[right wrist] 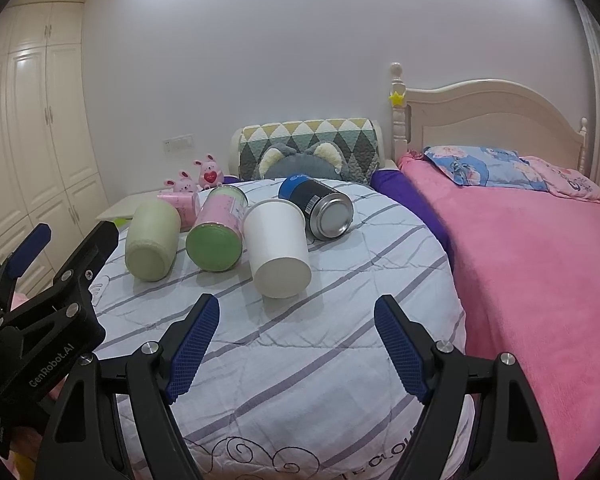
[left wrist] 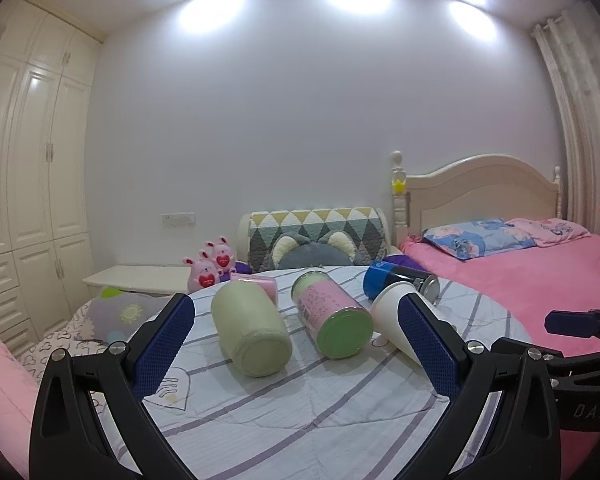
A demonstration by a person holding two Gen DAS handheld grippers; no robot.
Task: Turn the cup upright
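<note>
A white paper cup [right wrist: 278, 248] lies on its side on the striped quilt [right wrist: 300, 352], its base toward me. In the left wrist view the white cup [left wrist: 388, 316] is partly hidden behind my left gripper's right finger. My right gripper [right wrist: 296, 344] is open and empty, just short of the cup. My left gripper [left wrist: 296, 340] is open and empty, facing a pale green cup [left wrist: 250, 334] and a pink-and-green jar [left wrist: 334, 320], both lying down. The left gripper's body [right wrist: 52, 308] shows at the left of the right wrist view.
A blue-and-black tin [right wrist: 320, 208] lies behind the white cup. A small pink cup [right wrist: 178, 204], plush rabbits [right wrist: 208, 174] and a patterned cushion [right wrist: 308, 148] sit at the back. A pink bed [right wrist: 540, 248] is on the right, wardrobes [right wrist: 32, 128] on the left.
</note>
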